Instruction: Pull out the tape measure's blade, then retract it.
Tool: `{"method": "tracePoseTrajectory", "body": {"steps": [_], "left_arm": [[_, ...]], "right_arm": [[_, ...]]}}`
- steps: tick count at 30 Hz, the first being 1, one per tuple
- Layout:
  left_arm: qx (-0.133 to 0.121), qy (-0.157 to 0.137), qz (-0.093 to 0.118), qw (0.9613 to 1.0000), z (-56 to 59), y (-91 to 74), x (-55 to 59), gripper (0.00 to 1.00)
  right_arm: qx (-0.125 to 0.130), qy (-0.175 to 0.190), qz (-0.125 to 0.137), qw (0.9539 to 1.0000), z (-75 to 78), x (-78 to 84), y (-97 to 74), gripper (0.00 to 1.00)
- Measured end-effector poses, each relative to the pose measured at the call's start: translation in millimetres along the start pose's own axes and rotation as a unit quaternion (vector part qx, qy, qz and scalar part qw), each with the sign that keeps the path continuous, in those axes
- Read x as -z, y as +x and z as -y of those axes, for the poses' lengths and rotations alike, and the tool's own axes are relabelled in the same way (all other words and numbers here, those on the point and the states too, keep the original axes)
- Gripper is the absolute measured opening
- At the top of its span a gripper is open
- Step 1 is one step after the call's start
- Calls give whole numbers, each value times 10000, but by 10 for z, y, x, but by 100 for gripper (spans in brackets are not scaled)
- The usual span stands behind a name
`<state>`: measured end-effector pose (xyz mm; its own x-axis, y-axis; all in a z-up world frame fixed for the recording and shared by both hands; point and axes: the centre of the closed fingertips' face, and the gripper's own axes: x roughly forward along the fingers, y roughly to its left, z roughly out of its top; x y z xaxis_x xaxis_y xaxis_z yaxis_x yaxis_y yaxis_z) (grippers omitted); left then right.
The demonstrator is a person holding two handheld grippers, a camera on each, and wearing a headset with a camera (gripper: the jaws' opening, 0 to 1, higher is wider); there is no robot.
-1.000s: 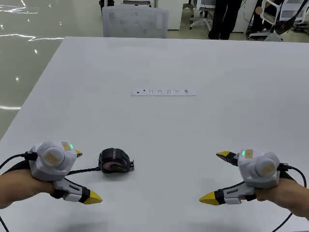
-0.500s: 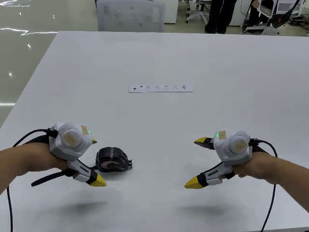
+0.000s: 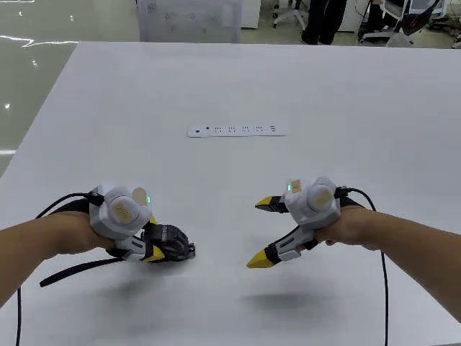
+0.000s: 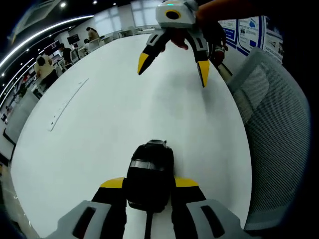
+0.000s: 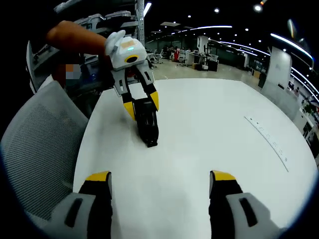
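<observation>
A black tape measure (image 3: 173,243) lies on the white table (image 3: 238,79) near its front left. My left gripper (image 3: 155,238) has its yellow-tipped jaws on either side of the case, pressed against it. In the left gripper view the tape measure (image 4: 149,169) fills the gap of the left gripper (image 4: 149,182). No blade is pulled out. My right gripper (image 3: 261,232) hovers open a short way to the right of the tape measure, with nothing in it. Its own view has the right gripper (image 5: 160,177) facing the tape measure (image 5: 147,122) and the left gripper (image 5: 141,104).
A white power strip (image 3: 234,130) lies across the middle of the table. A grey mesh chair (image 4: 279,124) stands at the near edge, and another chair (image 3: 189,18) at the far edge. People and office chairs are far behind.
My left gripper moved right onto the tape measure and closed on its case. My right gripper moved left and forward, nearer the tape measure, and stayed open.
</observation>
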<state>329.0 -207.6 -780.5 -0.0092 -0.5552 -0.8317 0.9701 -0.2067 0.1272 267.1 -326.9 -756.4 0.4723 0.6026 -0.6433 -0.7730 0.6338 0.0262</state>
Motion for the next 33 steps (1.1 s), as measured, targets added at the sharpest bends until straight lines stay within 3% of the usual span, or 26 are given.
{"method": "tracePoseTrajectory", "body": {"steps": [6, 9, 11, 13, 17, 20, 28, 33], "left_arm": [[0, 71, 87, 9999, -5, -11, 17, 30], [19, 79, 119, 9999, -8, -14, 13, 30], [86, 164, 132, 9997, 0, -10, 8, 30], [117, 72, 121, 9998, -7, -8, 12, 30], [135, 41, 175, 9997, -9, 3, 13, 30], [140, 22, 159, 9998, 3, 5, 2, 30], [66, -52, 241, 9997, 2, 1, -5, 30], [114, 21, 241, 9996, 6, -4, -4, 30]], "right_arm": [[-237, -209, -200, 9993, -91, -23, 300, 70], [-407, -47, -136, 9991, -172, -95, 455, 67], [-447, -250, -233, 9984, -201, -88, 572, 64], [-499, -251, -242, 9981, -236, -118, 683, 58], [-522, -455, -266, 9972, -288, -159, 847, 54], [-617, -557, -345, 9959, -325, -173, 930, 45], [-487, -833, -620, 9934, -293, -139, 1077, 26], [-538, -994, -598, 9918, -255, -182, 1110, 19]]}}
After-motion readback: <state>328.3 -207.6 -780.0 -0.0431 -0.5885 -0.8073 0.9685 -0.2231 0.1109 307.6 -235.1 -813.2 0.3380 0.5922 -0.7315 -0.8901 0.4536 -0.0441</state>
